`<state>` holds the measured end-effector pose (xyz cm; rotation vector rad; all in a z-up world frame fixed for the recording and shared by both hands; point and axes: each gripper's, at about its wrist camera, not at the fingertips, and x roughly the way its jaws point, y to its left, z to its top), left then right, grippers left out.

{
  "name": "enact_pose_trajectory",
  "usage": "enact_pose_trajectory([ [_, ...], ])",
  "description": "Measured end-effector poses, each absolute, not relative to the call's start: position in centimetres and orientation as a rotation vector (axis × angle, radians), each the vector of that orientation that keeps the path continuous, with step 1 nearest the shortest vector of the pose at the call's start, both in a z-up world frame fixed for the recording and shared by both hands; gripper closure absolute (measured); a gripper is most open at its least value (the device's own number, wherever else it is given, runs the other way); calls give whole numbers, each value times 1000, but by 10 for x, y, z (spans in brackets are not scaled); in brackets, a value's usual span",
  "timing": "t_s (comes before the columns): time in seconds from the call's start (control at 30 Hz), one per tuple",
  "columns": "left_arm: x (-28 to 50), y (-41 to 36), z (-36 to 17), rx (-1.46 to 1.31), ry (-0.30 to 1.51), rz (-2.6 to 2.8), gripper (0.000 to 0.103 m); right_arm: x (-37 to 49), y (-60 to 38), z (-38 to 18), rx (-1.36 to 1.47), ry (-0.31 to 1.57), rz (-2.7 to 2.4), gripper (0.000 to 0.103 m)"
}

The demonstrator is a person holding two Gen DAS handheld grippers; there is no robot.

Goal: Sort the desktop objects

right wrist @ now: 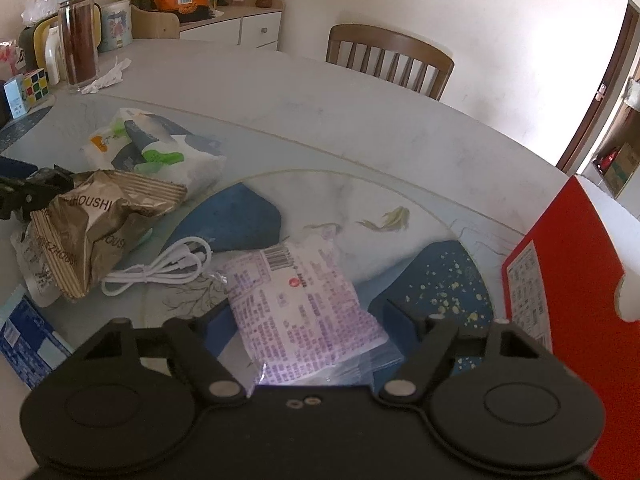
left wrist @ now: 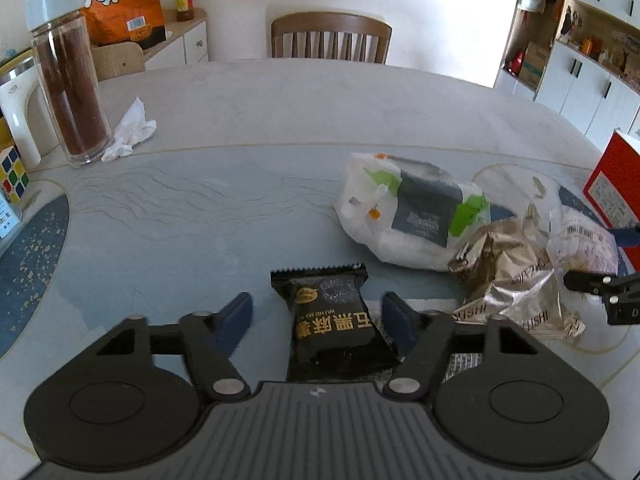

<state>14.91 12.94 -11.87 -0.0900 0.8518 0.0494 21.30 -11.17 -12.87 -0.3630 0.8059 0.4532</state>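
In the left wrist view my left gripper (left wrist: pixel 318 310) is open, its blue pads on either side of a black snack packet (left wrist: pixel 334 320) lying on the table; the right pad is close to the packet's edge. In the right wrist view my right gripper (right wrist: pixel 308 322) is open around a white packet with purple print (right wrist: pixel 298 296), which lies between the fingers. That packet also shows at the right in the left wrist view (left wrist: pixel 584 246), with the right gripper's tip beside it. A crumpled gold snack bag (right wrist: pixel 92 224) and a white-green bag (right wrist: pixel 156 148) lie to the left.
A red box (right wrist: pixel 568 280) stands close on the right. A white cable (right wrist: pixel 160 270) and a blue-white box (right wrist: pixel 24 340) lie at the left. A glass jar (left wrist: pixel 68 80), a crumpled tissue (left wrist: pixel 130 132) and a Rubik's cube (left wrist: pixel 12 172) stand far left. A wooden chair (left wrist: pixel 330 38) is beyond the table.
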Motion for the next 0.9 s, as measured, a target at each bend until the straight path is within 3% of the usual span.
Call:
enact_pose_trajectory([
  [0.1, 148, 130, -119, -98, 849, 52, 43, 212, -112, -128, -360, 805, 454, 29],
  [0.23, 149, 131, -119, -105, 855, 48, 60, 210, -111, -127, -357, 802, 459, 35],
  [0.47, 150, 132, -118, -119, 866, 52, 64, 210, -113, -124, -347, 806, 439, 41],
  [0.9, 146, 131, -107, -147, 857, 48, 67, 207, -127, -109, -289, 805, 399, 43],
])
